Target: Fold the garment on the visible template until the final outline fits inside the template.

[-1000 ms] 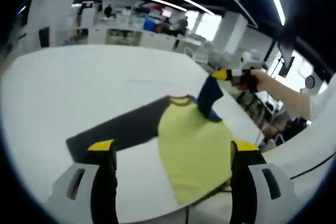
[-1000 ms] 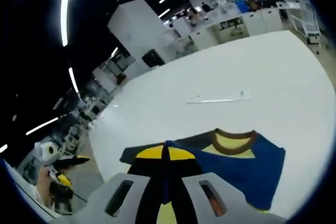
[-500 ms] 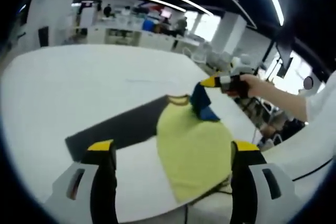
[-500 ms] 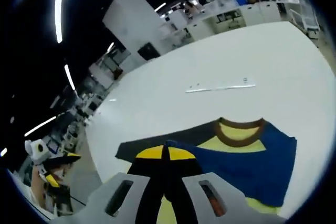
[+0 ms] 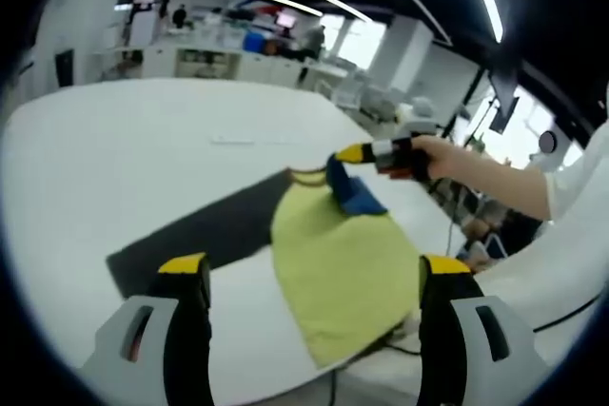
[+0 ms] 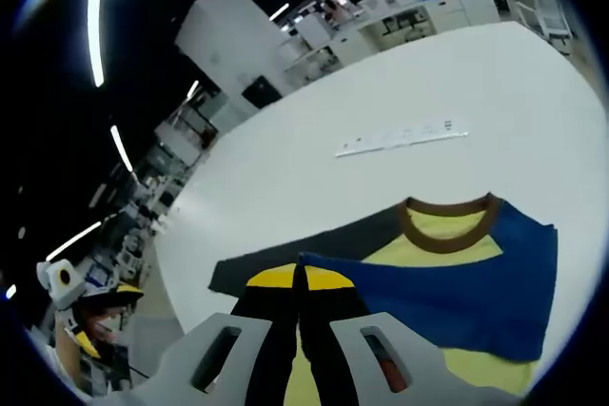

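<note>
Over in the left gripper view, the yellow shirt (image 5: pixel 338 259) is seen spread on the white table (image 5: pixel 143 159), its blue sleeve (image 5: pixel 348 192) now carried further across the chest by the right gripper (image 5: pixel 344 153), while the left gripper (image 5: pixel 309 273) is kept wide and empty. Up close in the right gripper view, the sleeve edge is pinched between closed jaws, so the sleeve fold looks nearly done, though the dark sleeve (image 6: pixel 314 249) is left unfolded.

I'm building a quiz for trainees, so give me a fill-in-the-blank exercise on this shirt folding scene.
1. The right gripper is shut on the ___ sleeve of the yellow T-shirt.
2. The left gripper has its jaws ___ and holds nothing.
3. The shirt's brown collar lies next to its other, ___ sleeve.
4. The shirt rests on a ___ table.

Missing words: blue; open; dark grey; white
</note>
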